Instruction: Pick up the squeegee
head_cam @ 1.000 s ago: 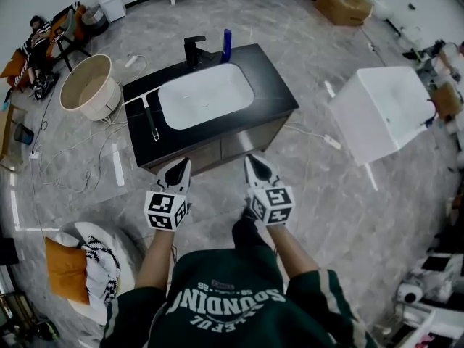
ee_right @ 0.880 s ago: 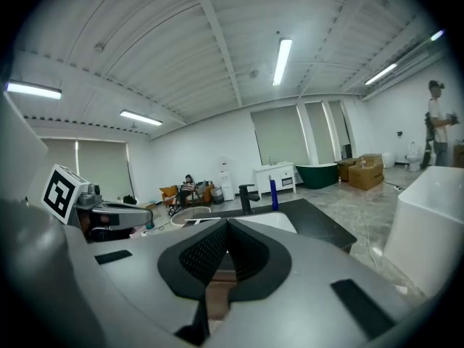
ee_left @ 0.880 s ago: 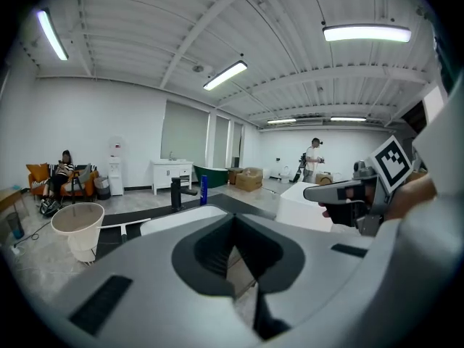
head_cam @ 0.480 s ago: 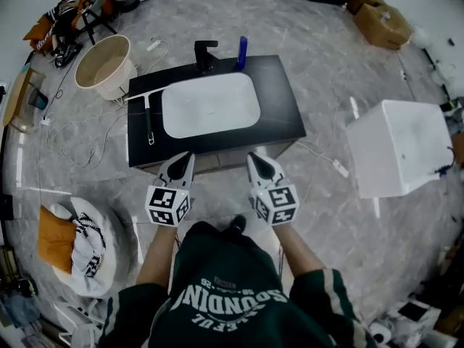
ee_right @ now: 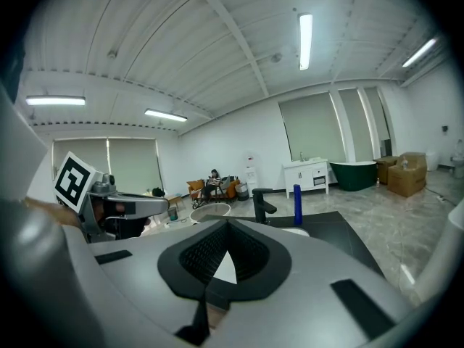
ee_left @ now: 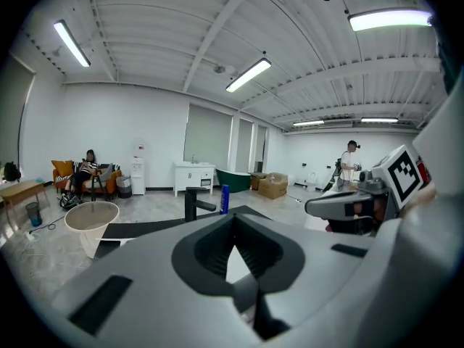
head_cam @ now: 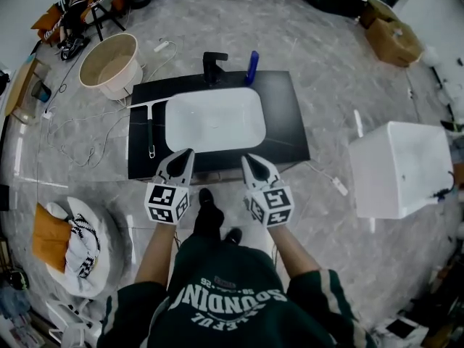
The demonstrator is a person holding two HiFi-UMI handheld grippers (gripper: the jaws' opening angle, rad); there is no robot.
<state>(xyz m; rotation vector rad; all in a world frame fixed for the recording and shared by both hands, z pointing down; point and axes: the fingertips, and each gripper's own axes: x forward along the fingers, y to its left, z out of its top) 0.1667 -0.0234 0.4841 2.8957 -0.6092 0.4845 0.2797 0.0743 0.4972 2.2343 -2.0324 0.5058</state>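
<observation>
Squeegee [head_cam: 150,125] lies flat on the black counter [head_cam: 290,114], just left of the white basin [head_cam: 215,119]. Its blade is toward the faucet [head_cam: 214,65] side and its handle runs toward the near edge. Only the head view shows it; neither gripper view does.

Left gripper [head_cam: 181,162]: jaws together, nothing between them, confirmed in the left gripper view [ee_left: 235,278]. It is held at the near counter edge, apart from the squeegee.

Right gripper [head_cam: 251,164]: jaws together, empty, as its own view shows [ee_right: 217,281]. It is level with the left gripper, in front of the basin.

Head view alone: beige tub [head_cam: 110,65] on the floor past the counter's left end, and a white box [head_cam: 402,169] well off to the right.

Gripper views alone: ceiling lights. A standing person [ee_left: 351,162] at the far wall shows only in the left gripper view. Both see the faucet and the blue bottle [ee_right: 296,203].
</observation>
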